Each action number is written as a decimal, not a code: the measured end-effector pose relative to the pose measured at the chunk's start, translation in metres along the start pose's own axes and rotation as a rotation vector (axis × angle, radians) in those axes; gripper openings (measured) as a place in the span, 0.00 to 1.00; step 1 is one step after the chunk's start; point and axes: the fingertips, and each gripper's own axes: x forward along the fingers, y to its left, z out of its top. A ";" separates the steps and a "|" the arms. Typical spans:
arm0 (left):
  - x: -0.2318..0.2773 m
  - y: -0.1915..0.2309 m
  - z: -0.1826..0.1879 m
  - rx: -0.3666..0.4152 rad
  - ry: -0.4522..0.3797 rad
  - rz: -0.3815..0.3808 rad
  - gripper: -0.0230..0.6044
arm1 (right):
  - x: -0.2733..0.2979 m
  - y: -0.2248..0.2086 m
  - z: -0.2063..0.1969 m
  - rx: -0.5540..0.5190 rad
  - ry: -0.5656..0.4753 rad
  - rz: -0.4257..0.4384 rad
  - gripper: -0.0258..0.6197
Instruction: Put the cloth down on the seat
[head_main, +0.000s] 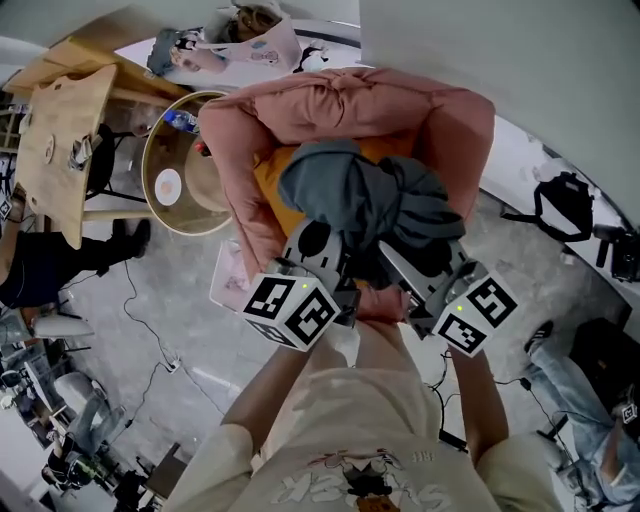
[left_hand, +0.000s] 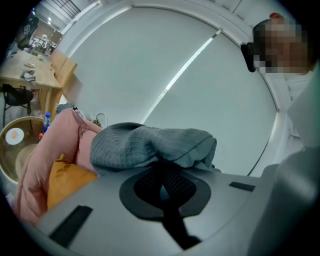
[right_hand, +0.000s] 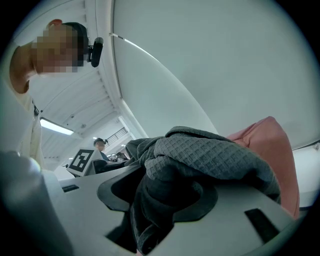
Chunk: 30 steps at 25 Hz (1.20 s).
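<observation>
**Cloth** (head_main: 365, 200): grey, waffle-textured and bunched in a heap. It sits over the front of the seat, above the orange cushion (head_main: 275, 195). Whether its underside touches the cushion cannot be told.

**Armchair** (head_main: 340, 100): pink and padded. Its back and both arms rise around the cloth on three sides.

**Left gripper** (head_main: 318, 250): it reaches in from the seat's front edge, under the left part of the heap. In the left gripper view, the jaws are drawn together with only a thin seam between them. The cloth (left_hand: 150, 145) is pinched at their tips and folds back over them.

**Right gripper** (head_main: 395, 262): it is beside the left one, under the right part of the heap. In the right gripper view, the jaws are clamped on a thick fold of the cloth (right_hand: 210, 155). The fold fills the gap and hangs down between them, and the rest mounds over the tips.

**Marker cubes** (head_main: 290, 308): one is on each gripper, near the person's chest.

**Round wooden tub** (head_main: 180, 165): it stands left of the armchair, close to its side.
</observation>
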 end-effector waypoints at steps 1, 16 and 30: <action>0.007 0.004 -0.002 -0.004 0.003 0.002 0.02 | 0.003 -0.007 0.000 -0.003 0.005 -0.003 0.36; 0.080 0.052 -0.042 -0.049 0.030 0.078 0.02 | 0.040 -0.099 -0.017 0.000 0.072 -0.021 0.35; 0.104 0.080 -0.067 -0.037 0.117 0.128 0.02 | 0.068 -0.158 -0.033 0.058 0.089 -0.103 0.34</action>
